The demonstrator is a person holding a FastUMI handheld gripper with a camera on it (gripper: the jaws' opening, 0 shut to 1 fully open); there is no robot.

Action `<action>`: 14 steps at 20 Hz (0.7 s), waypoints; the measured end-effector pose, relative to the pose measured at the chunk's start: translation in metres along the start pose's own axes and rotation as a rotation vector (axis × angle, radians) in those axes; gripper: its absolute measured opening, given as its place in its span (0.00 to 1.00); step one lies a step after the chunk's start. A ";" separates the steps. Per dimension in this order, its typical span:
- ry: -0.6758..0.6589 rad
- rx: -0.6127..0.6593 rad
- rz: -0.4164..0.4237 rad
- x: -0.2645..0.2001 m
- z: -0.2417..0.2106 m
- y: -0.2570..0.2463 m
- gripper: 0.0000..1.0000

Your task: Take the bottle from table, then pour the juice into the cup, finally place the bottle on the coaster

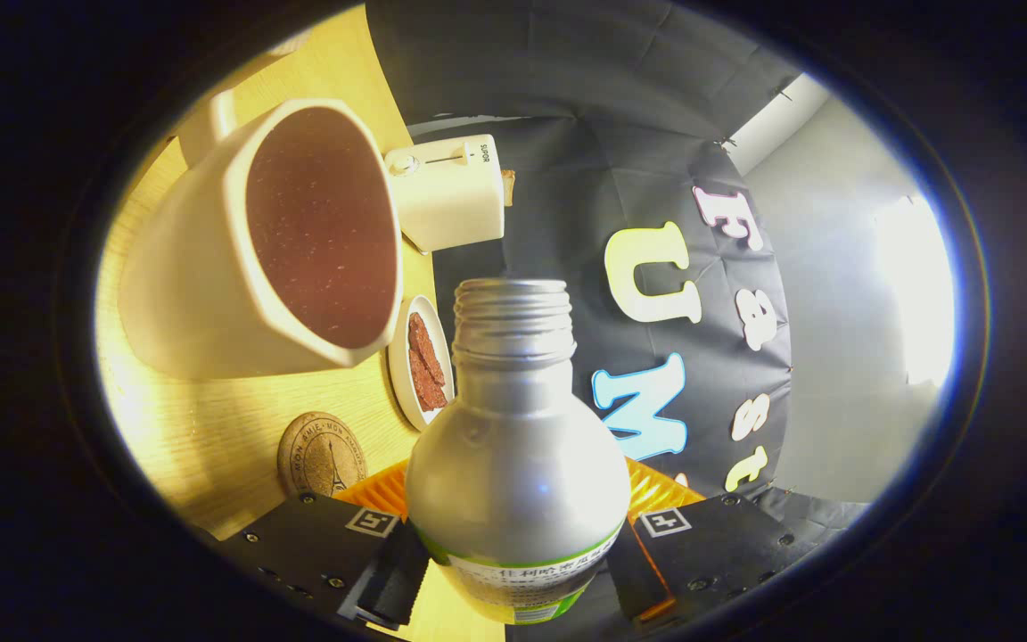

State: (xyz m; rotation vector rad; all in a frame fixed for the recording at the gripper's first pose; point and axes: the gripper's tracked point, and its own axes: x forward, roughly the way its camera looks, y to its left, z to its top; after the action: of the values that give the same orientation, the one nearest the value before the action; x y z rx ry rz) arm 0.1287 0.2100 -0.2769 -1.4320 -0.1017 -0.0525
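Nearest your camera was the bottle (518, 464), and your gripper (518, 571) was clamped on it, one finger pressing each side of its lower body. It was a silver metal bottle with a rounded shoulder, a short neck and a bare threaded mouth with no cap on. A label with a green upper edge wrapped its lower part; the print on it was too small for you to make out. The view was rolled, so the table (210, 437) rose like a wall on the left of the bottle.

Going left to right: the cup (273, 241) sat on the wood well beyond your fingers, pale, faceted, its inside dark reddish-brown with fine specks, its mouth turned toward the bottle's mouth but apart from it. Below it, near your left finger, lay the round cork coaster (322, 453), stamped with a tower and a ring of lettering too blurred to read. Just beside the bottle's neck was a small plate (399, 374) holding dark red strips. Beyond that stood a cream toaster (449, 192) with a dial, a slot and a short word printed on its side.
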 end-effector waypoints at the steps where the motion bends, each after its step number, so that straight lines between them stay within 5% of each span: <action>1: -0.003 -0.012 0.001 0.000 0.000 -0.002 0.82; 14: -0.066 -0.209 0.002 0.001 0.005 -0.028 0.82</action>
State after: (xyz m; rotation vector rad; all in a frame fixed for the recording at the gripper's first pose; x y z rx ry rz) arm 0.1264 0.2106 -0.2483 -1.6426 -0.1524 -0.0139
